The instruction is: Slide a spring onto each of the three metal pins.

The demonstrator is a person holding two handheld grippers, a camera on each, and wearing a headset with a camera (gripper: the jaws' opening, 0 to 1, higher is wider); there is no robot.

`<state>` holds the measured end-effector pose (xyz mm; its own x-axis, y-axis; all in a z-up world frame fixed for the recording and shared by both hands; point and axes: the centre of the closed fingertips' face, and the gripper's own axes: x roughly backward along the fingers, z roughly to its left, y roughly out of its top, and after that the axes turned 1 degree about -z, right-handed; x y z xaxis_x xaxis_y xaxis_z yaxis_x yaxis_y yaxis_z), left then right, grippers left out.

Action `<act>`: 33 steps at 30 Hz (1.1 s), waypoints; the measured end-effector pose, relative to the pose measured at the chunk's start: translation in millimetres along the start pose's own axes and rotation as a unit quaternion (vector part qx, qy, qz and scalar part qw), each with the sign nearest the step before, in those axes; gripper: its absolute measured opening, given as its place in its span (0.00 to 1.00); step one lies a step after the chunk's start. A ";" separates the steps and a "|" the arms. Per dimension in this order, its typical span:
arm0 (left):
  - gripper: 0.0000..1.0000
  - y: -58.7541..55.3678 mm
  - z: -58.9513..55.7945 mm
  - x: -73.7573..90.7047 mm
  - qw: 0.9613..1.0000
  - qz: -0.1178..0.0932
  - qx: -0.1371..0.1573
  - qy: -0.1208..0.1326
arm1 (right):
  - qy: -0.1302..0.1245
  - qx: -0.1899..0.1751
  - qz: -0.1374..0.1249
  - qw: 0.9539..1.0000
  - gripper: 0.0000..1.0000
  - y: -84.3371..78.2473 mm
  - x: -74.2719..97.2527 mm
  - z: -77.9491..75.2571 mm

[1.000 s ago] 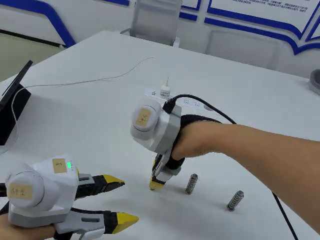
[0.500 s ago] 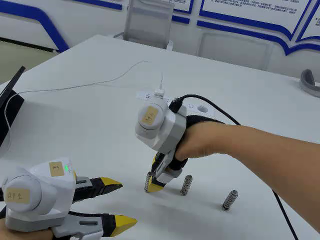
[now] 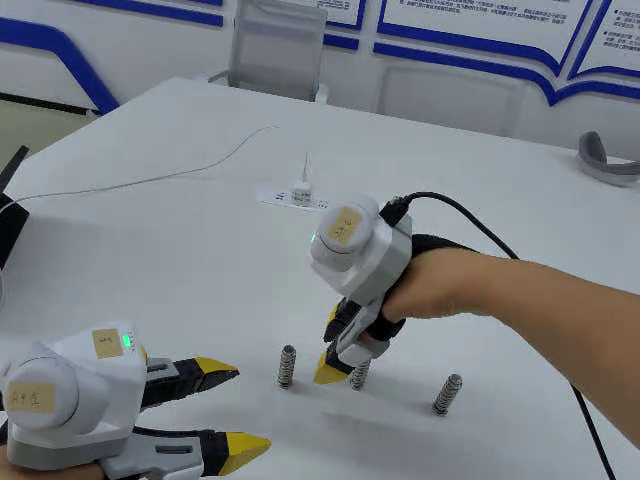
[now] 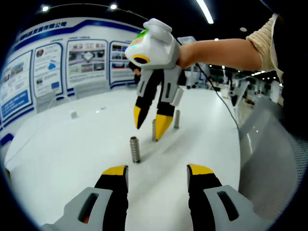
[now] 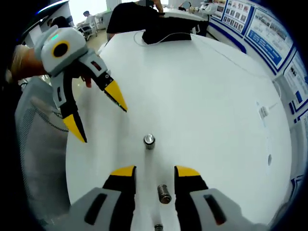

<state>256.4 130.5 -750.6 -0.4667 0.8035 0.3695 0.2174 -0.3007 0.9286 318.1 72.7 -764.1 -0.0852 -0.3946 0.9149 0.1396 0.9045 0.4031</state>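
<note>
Right gripper (image 5: 155, 172) astride middle spring (image 5: 164, 193), perhaps touching, power strip (image 3: 298, 197) beyond

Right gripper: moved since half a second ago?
Yes. In the head view the right gripper shifted right, off the leftmost spring, and its jaws now flank the middle spring.

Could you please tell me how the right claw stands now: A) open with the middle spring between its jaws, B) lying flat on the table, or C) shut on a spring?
A: the right claw is open, and the middle spring stands between its jaws.
</note>
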 end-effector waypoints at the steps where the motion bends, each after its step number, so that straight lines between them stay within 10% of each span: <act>1: 0.50 0.0 0.0 -0.4 1.000 0.000 0.000 0.000 | -0.001 -0.003 -0.002 1.000 0.33 -1.8 1.0 -0.2; 33: 0.53 2.8 3.0 -8.3 1.000 0.003 -0.005 -0.006 | -0.091 -0.095 -0.108 0.985 0.48 -61.9 47.1 -12.3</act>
<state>263.5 124.6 -751.1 -0.4558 0.8070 0.3755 0.2120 -0.3113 0.9264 317.6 -3.8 -745.7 -0.3058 -0.5231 0.7955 0.2790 0.7496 0.6002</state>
